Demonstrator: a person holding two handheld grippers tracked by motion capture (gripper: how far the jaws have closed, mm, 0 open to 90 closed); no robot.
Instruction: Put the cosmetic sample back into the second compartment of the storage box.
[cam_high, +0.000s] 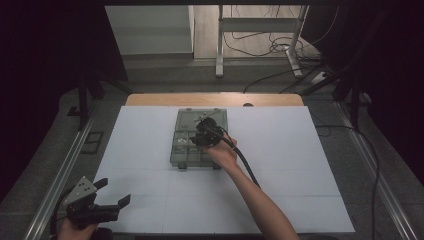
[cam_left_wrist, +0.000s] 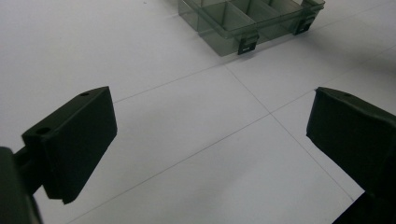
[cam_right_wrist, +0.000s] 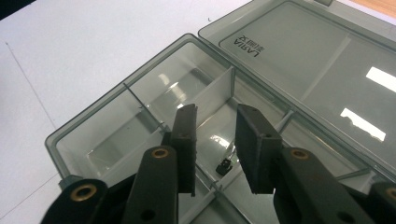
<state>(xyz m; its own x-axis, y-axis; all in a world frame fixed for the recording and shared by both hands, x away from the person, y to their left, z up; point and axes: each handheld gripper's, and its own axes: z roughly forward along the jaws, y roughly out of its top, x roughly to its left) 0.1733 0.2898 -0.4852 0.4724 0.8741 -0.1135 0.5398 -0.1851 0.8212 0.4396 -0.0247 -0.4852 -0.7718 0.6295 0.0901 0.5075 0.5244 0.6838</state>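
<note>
Looks like a pick: right gripper (cam_right_wrist: 215, 140), jaws a bit apart, hovers over the box (cam_high: 186, 150), small part (cam_right_wrist: 225, 165) at 6 o'clock. Next: drop straight down and pinch. Left gripper (cam_high: 114, 192) sits wide open at 7 o'clock.

Both hand-held grippers are black. The left hand-held gripper (cam_high: 114, 193), at lower left of the high view, carries a grey three-cornered plate on top and broad, flat jaws with small holes. The right hand-held gripper (cam_right_wrist: 215, 140) has brass-ringed pivots on its arms and a thick black cable (cam_high: 247, 165). The forearm is bare, unsleeved.
</note>
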